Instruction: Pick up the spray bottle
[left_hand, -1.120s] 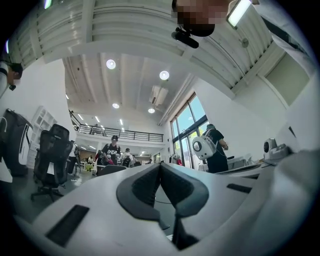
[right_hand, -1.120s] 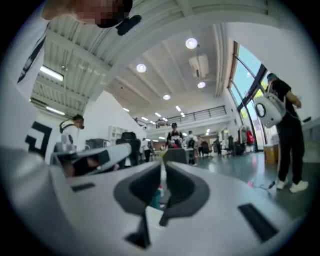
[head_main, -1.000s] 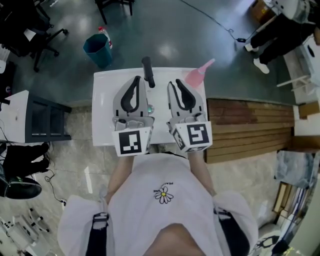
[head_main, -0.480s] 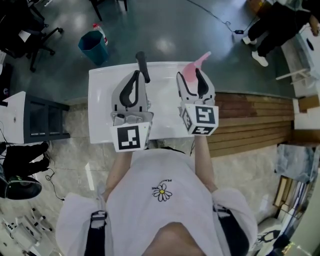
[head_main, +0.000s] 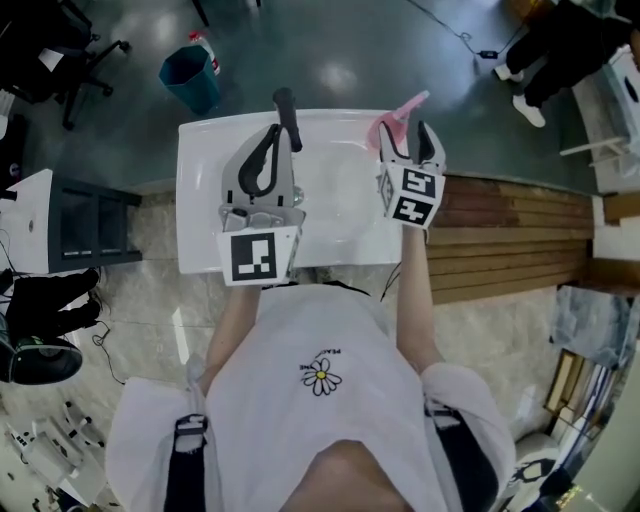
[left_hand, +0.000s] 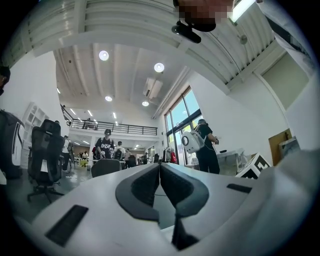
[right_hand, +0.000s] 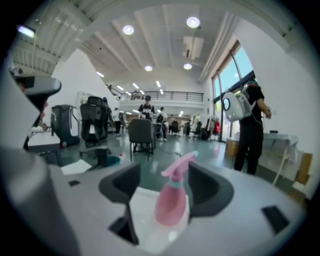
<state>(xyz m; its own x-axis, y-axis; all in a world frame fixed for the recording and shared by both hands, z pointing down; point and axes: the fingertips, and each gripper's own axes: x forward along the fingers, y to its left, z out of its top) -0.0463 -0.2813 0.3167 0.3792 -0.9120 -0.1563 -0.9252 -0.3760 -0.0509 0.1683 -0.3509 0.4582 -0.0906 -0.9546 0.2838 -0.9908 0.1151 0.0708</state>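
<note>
Reaching over the white rectangular table (head_main: 200, 200) toward the pink plastic spray bottle (right_hand: 172, 197), I aim my right gripper (head_main: 417, 135) at it from the near side. The bottle stands upright close to the table's far right corner, its trigger head tilted up and away, so a level approach at the body looks to me like the plain way in. My right jaws have just been opening and now stand wide apart. In the right gripper view the bottle sits squarely in the gap between them, with neither pad pressing on it. Whether its body is already inside the pads or just ahead of the tips, I cannot tell. Nothing is held on this side yet, and closing on the body is the step I judge comes next. My left gripper (head_main: 272, 140) hangs above the middle of the table, near a black rod-shaped thing (head_main: 288, 110) at the far edge that it does not touch. Its jaws are pressed together with nothing between them, as the left gripper view shows. I take it to be parked there to leave the right side free.
</note>
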